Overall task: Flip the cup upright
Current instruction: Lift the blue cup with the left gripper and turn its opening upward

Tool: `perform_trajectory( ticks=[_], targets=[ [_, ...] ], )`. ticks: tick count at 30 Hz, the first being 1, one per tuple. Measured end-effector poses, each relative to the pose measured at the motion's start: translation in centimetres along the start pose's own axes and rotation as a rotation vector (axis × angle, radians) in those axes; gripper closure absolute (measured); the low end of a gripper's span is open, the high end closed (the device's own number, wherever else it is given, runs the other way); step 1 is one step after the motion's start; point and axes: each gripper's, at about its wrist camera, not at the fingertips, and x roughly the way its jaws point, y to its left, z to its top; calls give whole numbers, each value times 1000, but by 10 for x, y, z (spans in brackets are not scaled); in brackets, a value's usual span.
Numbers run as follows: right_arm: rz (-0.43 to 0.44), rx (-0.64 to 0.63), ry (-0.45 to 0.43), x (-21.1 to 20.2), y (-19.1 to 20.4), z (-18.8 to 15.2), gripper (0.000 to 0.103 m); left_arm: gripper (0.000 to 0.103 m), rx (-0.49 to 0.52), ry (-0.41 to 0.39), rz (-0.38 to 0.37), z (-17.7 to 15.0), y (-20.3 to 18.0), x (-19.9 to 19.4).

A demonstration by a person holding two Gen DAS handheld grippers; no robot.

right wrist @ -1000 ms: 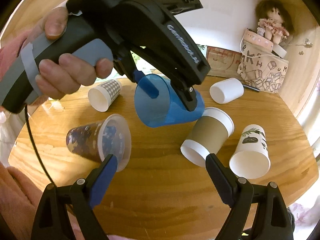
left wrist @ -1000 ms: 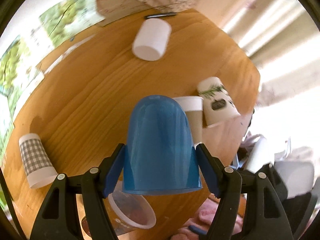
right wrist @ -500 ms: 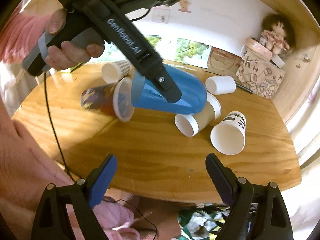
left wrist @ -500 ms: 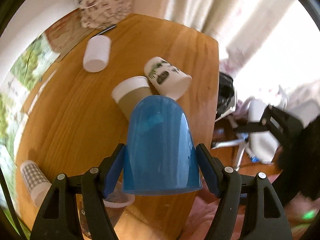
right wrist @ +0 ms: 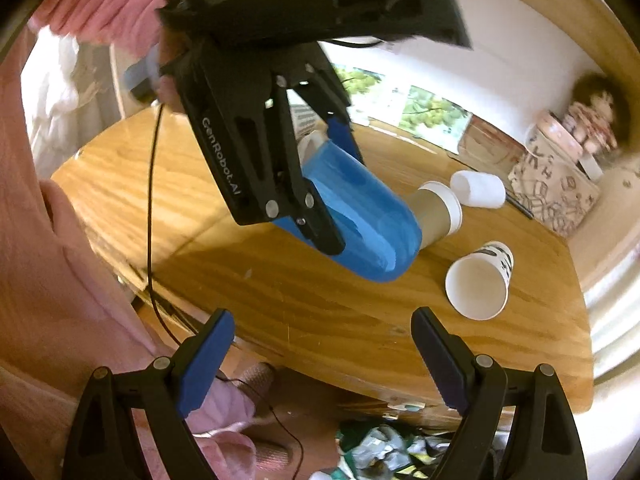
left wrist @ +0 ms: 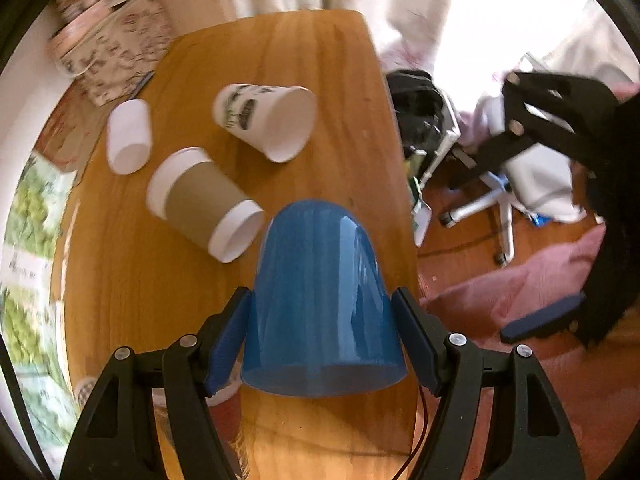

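Observation:
My left gripper (left wrist: 322, 340) is shut on a translucent blue cup (left wrist: 320, 300), gripping its sides near the rim. The cup's closed bottom points away from the camera. In the right wrist view the blue cup (right wrist: 368, 228) hangs tilted above the wooden table (right wrist: 280, 288), bottom aimed down and to the right. My right gripper (right wrist: 322, 356) is open and empty, held off the table's front edge, and shows at the right in the left wrist view (left wrist: 560, 312).
On the table lie a brown-sleeved paper cup (left wrist: 200, 204), a white cup with a dark print (left wrist: 264, 120) and a small white cup (left wrist: 128, 136), all on their sides. A patterned bag (right wrist: 556, 196) stands at the back. A chair base (left wrist: 492, 196) is on the floor.
My left gripper has swung the blue cup round towards the table's right end and tilted its bottom downward. My right gripper has drawn back past the table's front edge.

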Motion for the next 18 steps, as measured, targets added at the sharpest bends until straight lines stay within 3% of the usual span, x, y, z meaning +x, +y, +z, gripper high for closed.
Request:
perform_trajectory(
  ticks=[5, 10, 18],
  targets=[
    [8, -90, 21, 4, 9, -4, 13, 30, 154, 18, -33, -2, -16, 5],
    [25, -111, 33, 9, 10, -4, 13, 31, 243, 7, -52, -5, -27, 9],
    [73, -134, 45, 24, 11, 4, 13, 31, 138, -14, -127, -3, -6, 8]
  ],
)
